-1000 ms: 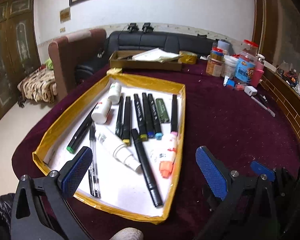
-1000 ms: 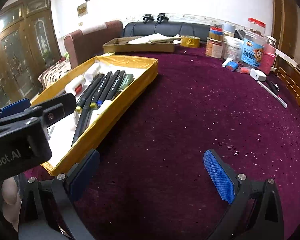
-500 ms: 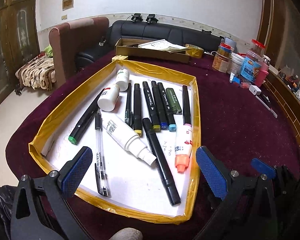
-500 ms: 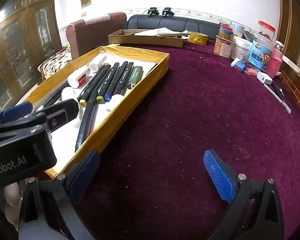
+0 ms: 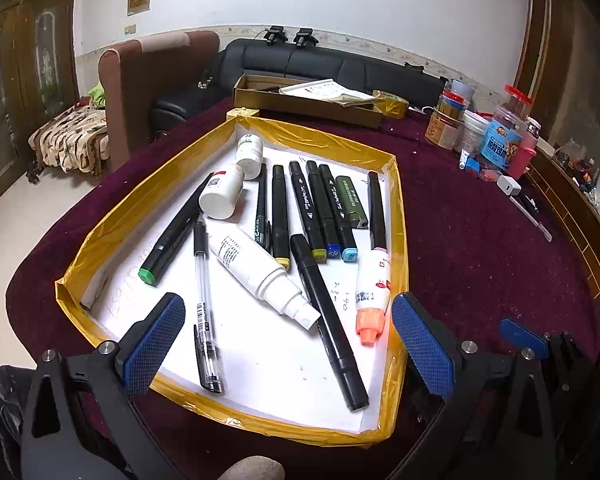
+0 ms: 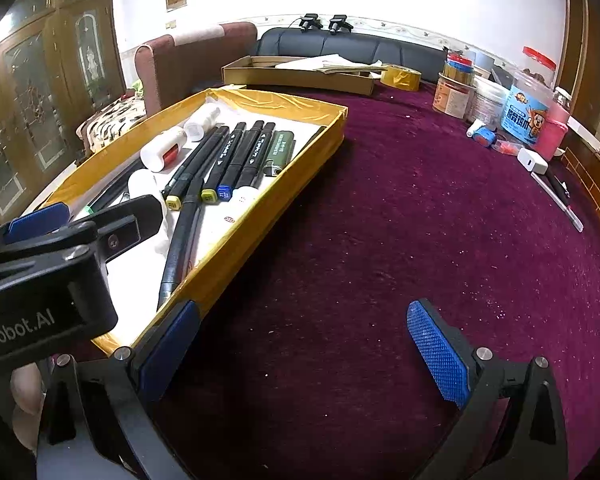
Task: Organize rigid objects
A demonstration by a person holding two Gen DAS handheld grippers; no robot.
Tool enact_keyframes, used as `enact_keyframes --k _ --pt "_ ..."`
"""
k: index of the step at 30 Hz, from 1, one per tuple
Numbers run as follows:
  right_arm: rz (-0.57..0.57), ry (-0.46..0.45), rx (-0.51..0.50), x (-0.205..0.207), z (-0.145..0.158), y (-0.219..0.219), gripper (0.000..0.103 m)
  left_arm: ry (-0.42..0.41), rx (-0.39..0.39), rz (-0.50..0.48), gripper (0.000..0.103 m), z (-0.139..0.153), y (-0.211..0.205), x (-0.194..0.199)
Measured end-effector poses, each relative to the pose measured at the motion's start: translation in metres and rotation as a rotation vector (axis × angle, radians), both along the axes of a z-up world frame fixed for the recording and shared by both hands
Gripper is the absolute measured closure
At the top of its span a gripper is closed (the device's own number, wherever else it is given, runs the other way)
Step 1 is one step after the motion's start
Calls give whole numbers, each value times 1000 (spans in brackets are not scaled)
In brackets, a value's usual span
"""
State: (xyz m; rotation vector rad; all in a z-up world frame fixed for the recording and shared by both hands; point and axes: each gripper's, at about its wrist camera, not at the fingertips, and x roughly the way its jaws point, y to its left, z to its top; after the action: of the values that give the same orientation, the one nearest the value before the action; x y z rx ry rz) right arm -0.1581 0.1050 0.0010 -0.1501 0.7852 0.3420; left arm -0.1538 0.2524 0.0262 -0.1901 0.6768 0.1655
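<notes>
A shallow tray with a yellow-taped rim lies on the dark red tabletop and holds several black markers, a clear pen, white bottles, a green lighter and a glue tube with an orange cap. My left gripper is open and empty, hovering over the tray's near end. My right gripper is open and empty over bare cloth right of the tray. The left gripper's body shows in the right wrist view.
A brown cardboard box with papers and a tape roll sit at the table's far side. Jars and tubs, a white charger and pens crowd the far right. The table's raised wooden edge runs along the right.
Both grippers have moved forward and risen slightly, so the tray looks closer and more from above. Both stay open and empty. Nothing in the tray has moved.
</notes>
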Motion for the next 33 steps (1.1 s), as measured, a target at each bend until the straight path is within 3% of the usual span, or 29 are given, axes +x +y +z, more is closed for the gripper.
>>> enact_keyframes --k 10,14,17,24,33 --pt "6 -13 -2 -2 2 3 1 -81 26 33 0 9 1 -10" --pt "6 -35 12 -5 6 2 1 -224 47 61 0 30 3 -31" --pt "13 -61 37 -7 12 1 1 -279 30 32 0 40 3 -39" --pt "36 -91 -11 -10 15 12 1 -166 -44 -10 0 26 5 -20" --pt "57 -106 -46 0 33 25 1 -121 19 45 0 22 3 -21"
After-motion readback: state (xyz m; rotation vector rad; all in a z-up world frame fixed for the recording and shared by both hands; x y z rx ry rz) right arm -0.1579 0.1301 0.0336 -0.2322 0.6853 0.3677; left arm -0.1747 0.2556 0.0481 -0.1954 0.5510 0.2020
